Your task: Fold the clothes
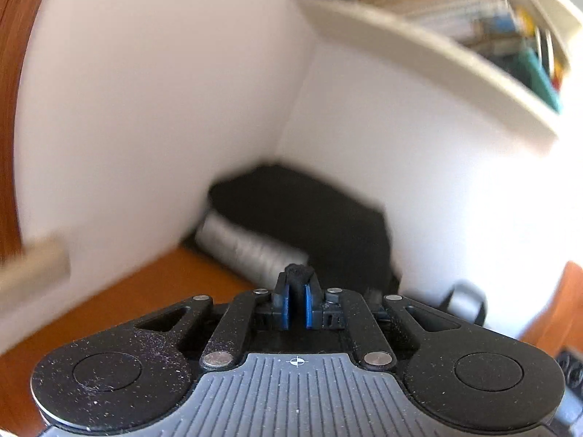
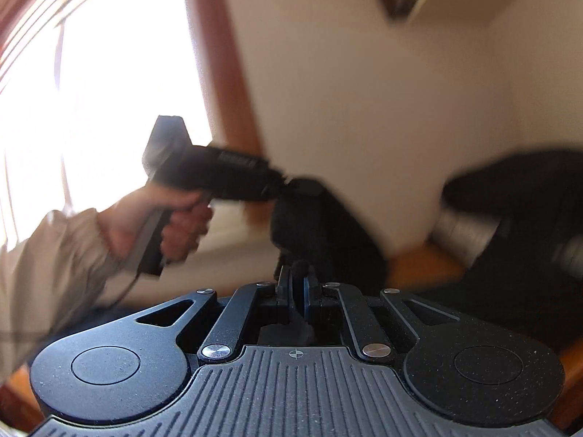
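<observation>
Black fabric is pinched in both tools, as far as I can judge. My left tool [image 1: 297, 298] has its blue pads drawn together on a small bunched nub of the black garment [image 1: 298, 271], low in the centre of its frame. My right tool [image 2: 298, 291] looks clamped the same way on dark cloth at the centre of its own frame. In the right wrist view the left tool [image 2: 291, 185] sits left of centre, with the garment [image 2: 328, 233] hanging as a dark band between the two grips, its long axis running from one tool to the other. Behind, a dark folded stack [image 1: 302, 211] rests on the orange table [image 1: 153, 291]. Motion blur hides the finer folds.
</observation>
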Available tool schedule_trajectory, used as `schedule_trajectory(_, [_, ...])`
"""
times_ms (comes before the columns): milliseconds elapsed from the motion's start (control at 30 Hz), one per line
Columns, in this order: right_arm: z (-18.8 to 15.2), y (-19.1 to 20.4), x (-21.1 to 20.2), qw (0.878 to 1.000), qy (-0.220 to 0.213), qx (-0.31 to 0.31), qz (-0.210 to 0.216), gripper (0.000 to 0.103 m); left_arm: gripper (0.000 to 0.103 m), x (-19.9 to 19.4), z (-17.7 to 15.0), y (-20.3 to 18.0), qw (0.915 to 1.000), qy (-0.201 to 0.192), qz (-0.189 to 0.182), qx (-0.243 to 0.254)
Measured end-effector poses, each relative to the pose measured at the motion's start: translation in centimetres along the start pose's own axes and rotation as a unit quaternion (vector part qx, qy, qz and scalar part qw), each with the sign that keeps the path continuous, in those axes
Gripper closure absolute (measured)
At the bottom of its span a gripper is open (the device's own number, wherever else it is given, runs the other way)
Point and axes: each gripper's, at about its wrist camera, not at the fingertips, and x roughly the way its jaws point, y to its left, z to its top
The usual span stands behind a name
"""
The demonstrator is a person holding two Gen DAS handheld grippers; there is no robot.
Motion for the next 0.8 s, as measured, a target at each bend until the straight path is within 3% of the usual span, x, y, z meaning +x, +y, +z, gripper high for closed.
schedule_trajectory(67, [3.7, -0.4, -1.0, 0.999, -0.040, -0.004, -0.008, 0.097, 0.094, -0.6, 2.6, -1.4, 0.9992, -0.025, 0.001, -0.030])
schedule_trajectory(200, [9.3, -0.5, -2.6, 0.996, -0.087, -0.005, -0.006, 0.097, 0.094, -0.8, 5.5, -3.7, 0.9981, -0.030, 0.000, -0.054])
schedule_trajectory(267, [11.0, 0.0, -3.7, 0.994, -0.110, -0.020, -0.013, 0.097, 0.094, -1.1, 6.5, -5.1, 0.9978, -0.038, -0.012, -0.053])
schedule_trajectory(333, [12.1, 0.3, -4.8, 0.992, -0.125, -0.022, -0.011, 0.097, 0.094, -0.7, 7.4, -7.5, 0.9990, -0.040, -0.006, -0.020])
schedule_trajectory(433, [12.5, 0.3, -5.3, 0.993, -0.120, -0.014, -0.001, 0.097, 0.094, -0.1, 8.4, -10.9, 0.9986, -0.033, 0.014, 0.039])
schedule_trajectory(533, [12.4, 1.2, -5.8, 0.994, -0.111, -0.017, 0.013, 0.097, 0.094, 0.1, 8.0, -11.3, 0.9989, -0.014, 0.016, 0.041])
schedule_trajectory(700, [12.3, 4.7, -4.3, 0.994, -0.089, -0.030, 0.056, 0.097, 0.094, -1.4, 7.0, -9.1, 0.9983, 0.020, 0.029, 0.045])
schedule_trajectory(800, [11.7, 7.1, -2.7, 0.993, -0.072, -0.037, 0.085, 0.097, 0.094, -4.2, 6.2, -6.7, 0.9974, 0.025, 0.049, 0.047])
